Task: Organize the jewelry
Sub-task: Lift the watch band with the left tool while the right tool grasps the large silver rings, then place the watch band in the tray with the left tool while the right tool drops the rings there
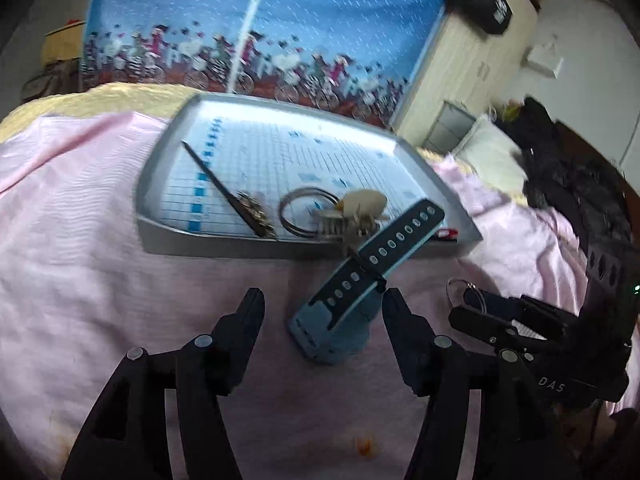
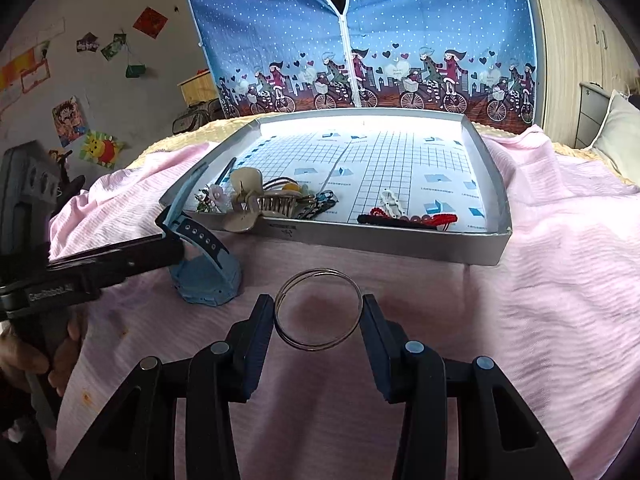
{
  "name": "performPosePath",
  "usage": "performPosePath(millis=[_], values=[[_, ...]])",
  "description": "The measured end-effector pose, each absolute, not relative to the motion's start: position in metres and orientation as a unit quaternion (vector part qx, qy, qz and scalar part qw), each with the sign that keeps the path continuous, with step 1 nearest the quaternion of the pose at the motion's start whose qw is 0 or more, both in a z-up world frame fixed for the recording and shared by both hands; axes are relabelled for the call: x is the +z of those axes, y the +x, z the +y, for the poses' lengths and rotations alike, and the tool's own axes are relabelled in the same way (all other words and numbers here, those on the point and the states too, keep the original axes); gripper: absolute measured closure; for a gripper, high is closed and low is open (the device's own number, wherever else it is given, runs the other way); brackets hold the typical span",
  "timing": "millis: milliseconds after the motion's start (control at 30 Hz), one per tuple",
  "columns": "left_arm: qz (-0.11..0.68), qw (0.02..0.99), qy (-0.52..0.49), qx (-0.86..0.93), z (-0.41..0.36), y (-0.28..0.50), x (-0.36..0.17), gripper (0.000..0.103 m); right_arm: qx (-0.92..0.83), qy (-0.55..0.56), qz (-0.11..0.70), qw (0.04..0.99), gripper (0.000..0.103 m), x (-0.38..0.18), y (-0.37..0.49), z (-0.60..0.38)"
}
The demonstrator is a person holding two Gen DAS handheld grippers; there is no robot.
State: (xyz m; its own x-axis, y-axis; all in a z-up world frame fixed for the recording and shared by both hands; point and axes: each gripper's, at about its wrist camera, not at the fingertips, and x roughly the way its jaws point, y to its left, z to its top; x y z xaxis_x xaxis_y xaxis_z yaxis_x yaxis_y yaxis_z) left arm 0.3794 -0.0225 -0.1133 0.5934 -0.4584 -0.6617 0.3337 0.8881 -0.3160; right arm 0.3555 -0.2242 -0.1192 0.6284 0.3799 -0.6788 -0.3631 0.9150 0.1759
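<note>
A blue wristwatch (image 1: 332,332) stands on the pink sheet just in front of the silver tray (image 1: 240,248), its perforated strap leaning up over the tray rim. My left gripper (image 1: 323,296) is open around the watch body, its right fingertip against the strap. From the right wrist view the watch (image 2: 208,280) and left gripper (image 2: 168,244) are at the left. My right gripper (image 2: 318,306) is shut on a thin silver bangle (image 2: 316,347), held just above the sheet before the tray (image 2: 360,240). The bangle (image 1: 452,288) juts from the right gripper (image 1: 468,308).
The tray holds a beige hair claw (image 2: 244,188), a dark hair stick (image 1: 220,188), more bangles (image 1: 296,208), a white clip (image 2: 390,202) and red and black pieces (image 2: 408,220). A blue wardrobe cover (image 2: 360,20) stands behind. Black clothes (image 1: 568,168) lie right. A hand (image 2: 60,356) holds the left gripper.
</note>
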Motion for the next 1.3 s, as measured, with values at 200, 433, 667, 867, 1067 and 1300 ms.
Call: performPosePath(millis=[200, 433, 667, 867, 1067, 1300], values=[[0.386, 0.882, -0.083, -0.257, -0.028, 0.382, -0.116, 0.065, 0.209, 0.013, 0.377, 0.902, 0.061, -0.121, 0.356, -0.223], [0.391, 0.874, -0.085, -0.274, -0.028, 0.380, -0.111, 0.079, 0.209, 0.024, 0.377, 0.902, 0.061, -0.121, 0.357, -0.227], [0.400, 0.881, -0.063, -0.243, -0.041, 0.370, -0.100, 0.084, 0.210, 0.032, 0.363, 0.907, 0.061, -0.114, 0.354, -0.231], [0.401, 0.883, -0.083, -0.229, -0.044, 0.370, -0.078, 0.085, 0.203, 0.053, 0.352, 0.912, 0.061, -0.109, 0.354, -0.242], [0.370, 0.898, -0.102, -0.214, -0.046, 0.384, -0.047, 0.085, 0.186, 0.079, 0.331, 0.922, 0.061, -0.102, 0.363, -0.261], [0.347, 0.908, -0.135, -0.191, -0.062, 0.426, -0.045, 0.085, 0.156, 0.093, 0.312, 0.933, 0.061, -0.094, 0.393, -0.279]])
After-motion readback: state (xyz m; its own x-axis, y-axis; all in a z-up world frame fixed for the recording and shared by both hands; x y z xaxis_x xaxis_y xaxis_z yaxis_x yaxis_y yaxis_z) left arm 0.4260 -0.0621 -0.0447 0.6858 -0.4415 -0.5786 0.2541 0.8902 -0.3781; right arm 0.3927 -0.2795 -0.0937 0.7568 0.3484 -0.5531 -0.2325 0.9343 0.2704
